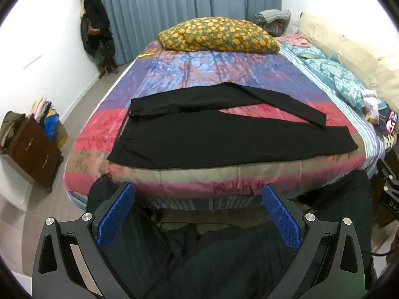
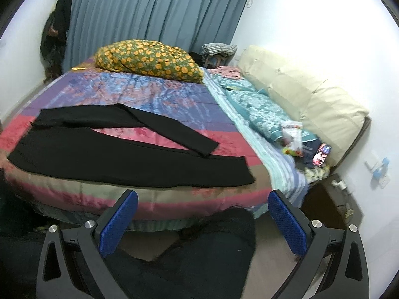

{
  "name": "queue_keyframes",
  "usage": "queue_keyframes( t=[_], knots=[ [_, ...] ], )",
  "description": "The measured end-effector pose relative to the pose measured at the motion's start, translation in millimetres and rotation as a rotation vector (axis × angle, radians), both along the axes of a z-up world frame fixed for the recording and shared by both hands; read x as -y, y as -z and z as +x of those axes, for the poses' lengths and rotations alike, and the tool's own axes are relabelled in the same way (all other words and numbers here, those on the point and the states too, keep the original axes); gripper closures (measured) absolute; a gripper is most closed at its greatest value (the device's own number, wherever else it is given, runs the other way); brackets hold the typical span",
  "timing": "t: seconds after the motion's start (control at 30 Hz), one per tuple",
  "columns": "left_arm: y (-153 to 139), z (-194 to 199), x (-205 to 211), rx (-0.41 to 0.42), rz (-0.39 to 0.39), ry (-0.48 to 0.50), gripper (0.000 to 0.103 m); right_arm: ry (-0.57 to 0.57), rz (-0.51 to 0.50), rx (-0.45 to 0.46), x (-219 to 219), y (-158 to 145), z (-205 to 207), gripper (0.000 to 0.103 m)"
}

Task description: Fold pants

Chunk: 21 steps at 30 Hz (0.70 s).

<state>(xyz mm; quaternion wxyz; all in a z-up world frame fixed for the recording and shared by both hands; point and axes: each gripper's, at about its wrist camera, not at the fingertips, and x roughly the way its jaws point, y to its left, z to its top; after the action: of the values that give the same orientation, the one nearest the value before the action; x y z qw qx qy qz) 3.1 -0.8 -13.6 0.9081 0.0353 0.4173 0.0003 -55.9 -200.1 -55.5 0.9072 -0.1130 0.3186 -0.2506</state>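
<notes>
Left wrist: left gripper (image 1: 198, 214) fingers wide apart, holding nothing, short of bed (image 1: 224, 186); black pants (image 1: 179, 137) lie flat, legs splayed. Right wrist: right gripper (image 2: 203, 220) likewise wide, empty; best bring far leg (image 2: 172, 129) over near leg w/ edges aligned.

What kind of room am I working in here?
A bedroom, most likely: black pants lie spread on a bed with a floral pillow, blue curtains behind, and a wooden nightstand.
</notes>
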Motion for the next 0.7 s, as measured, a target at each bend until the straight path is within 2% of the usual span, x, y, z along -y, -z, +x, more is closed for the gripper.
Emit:
queue_keyframes(
  t=[0.3,0.47,0.63,0.7],
  knots=[
    [1.5,-0.1,-0.7,-0.006,-0.002,-0.003,0.001,0.077,-0.127,-0.025,2.8,1.6,1.3,0.0],
    [1.6,0.1,0.8,-0.01,0.001,-0.003,0.001,0.141,-0.141,-0.021,14.6,-0.6,0.4,0.0],
    [1.6,0.3,0.6,-0.01,0.001,-0.003,0.001,0.21,-0.216,-0.008,22.4,-5.6,0.5,0.0],
    [1.7,0.2,0.5,-0.01,0.001,-0.003,0.001,0.229,-0.208,0.007,27.9,-9.7,-0.7,0.0]
  ],
)
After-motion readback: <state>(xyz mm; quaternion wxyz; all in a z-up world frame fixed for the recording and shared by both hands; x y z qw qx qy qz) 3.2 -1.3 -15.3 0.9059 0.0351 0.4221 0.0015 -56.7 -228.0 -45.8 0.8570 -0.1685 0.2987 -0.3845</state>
